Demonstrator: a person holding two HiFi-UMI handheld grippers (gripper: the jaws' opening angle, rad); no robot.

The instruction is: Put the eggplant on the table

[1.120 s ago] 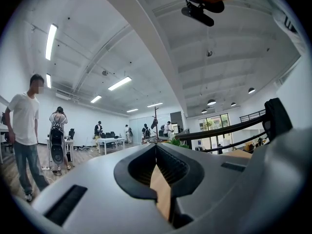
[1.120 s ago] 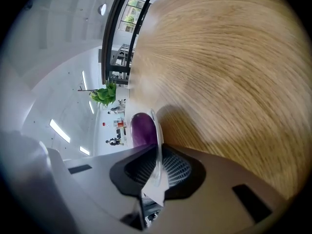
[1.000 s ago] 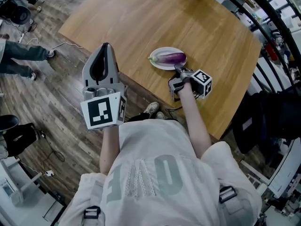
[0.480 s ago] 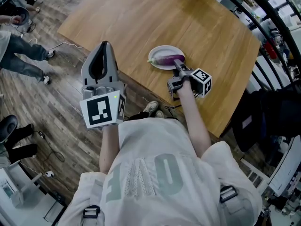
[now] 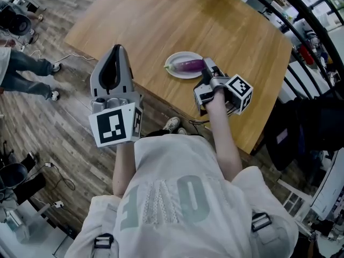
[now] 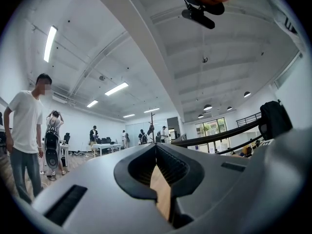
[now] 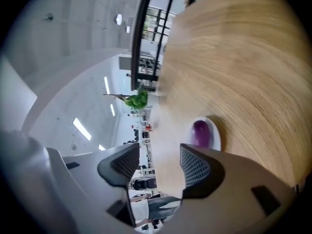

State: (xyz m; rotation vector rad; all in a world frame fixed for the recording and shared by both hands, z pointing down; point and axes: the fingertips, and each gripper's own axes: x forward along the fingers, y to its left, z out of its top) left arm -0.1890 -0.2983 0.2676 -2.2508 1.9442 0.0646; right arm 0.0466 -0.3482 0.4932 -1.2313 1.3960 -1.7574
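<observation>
The purple oblong eggplant (image 5: 189, 65) lies on a small white plate (image 5: 172, 72) on the wooden table (image 5: 156, 26). The right gripper (image 5: 208, 67) is just beside it. Its jaws have just been opening and hold nothing, so a careless sweep could knock the eggplant off the plate (it is round). The left gripper (image 5: 114, 71) has its jaws together and is empty.

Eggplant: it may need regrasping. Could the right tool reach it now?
Probably yes: the right tool, jaws just opened and empty, hangs beside the eggplant on its plate; nothing intervenes.
</observation>
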